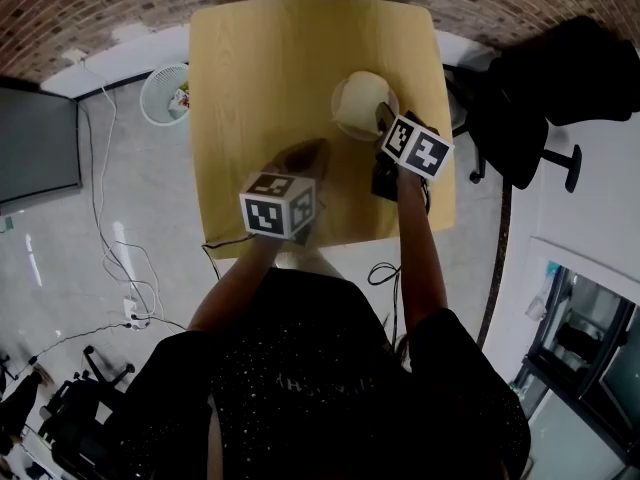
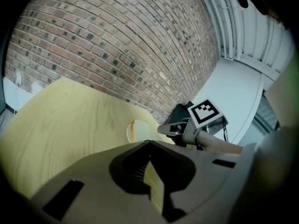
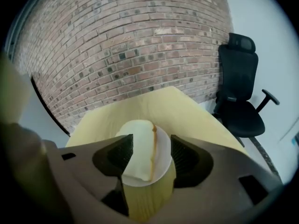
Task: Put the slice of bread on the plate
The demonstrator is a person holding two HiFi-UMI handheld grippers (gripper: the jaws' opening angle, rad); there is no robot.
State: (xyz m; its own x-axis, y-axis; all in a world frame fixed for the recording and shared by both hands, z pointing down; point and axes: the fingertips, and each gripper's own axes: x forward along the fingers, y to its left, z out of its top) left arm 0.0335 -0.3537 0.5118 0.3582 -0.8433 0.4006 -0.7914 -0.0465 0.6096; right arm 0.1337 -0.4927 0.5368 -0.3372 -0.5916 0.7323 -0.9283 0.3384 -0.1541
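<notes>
Bread [image 3: 137, 149] is lying flat on the white plate [image 3: 163, 154], its pale face up and its brown crust edge running along the side nearest the plate's bare right part. In the head view the slice [image 1: 360, 103] is covering most of the plate [image 1: 339, 118], which is sitting on the far right part of the wooden table [image 1: 270, 68].

Right gripper [image 3: 151, 142] is hanging just above the near edge of the plate and pointing down at it, with its jaws standing wide apart. The slice is showing in the gap between them, but neither dark pad is pressing on it, so the bread is lying released. From the head view this gripper [image 1: 384, 119] is reaching over the plate's near right rim, with its marker cube just behind. The left gripper view is catching it [image 2: 169, 129] from the side, close beside the plate [image 2: 129, 132].

Left gripper [image 2: 149, 146] is hovering over bare tabletop, well left of the plate, with its jaws drawn together and nothing between them; in the head view it [image 1: 312, 156] is pointing toward the table's middle.

Beyond the table, a brick wall [image 3: 131, 45] is curving across the background, a black office chair [image 3: 239, 104] is standing at the right, and a mesh wastebasket [image 1: 163, 94] is sitting on the floor at the left.
</notes>
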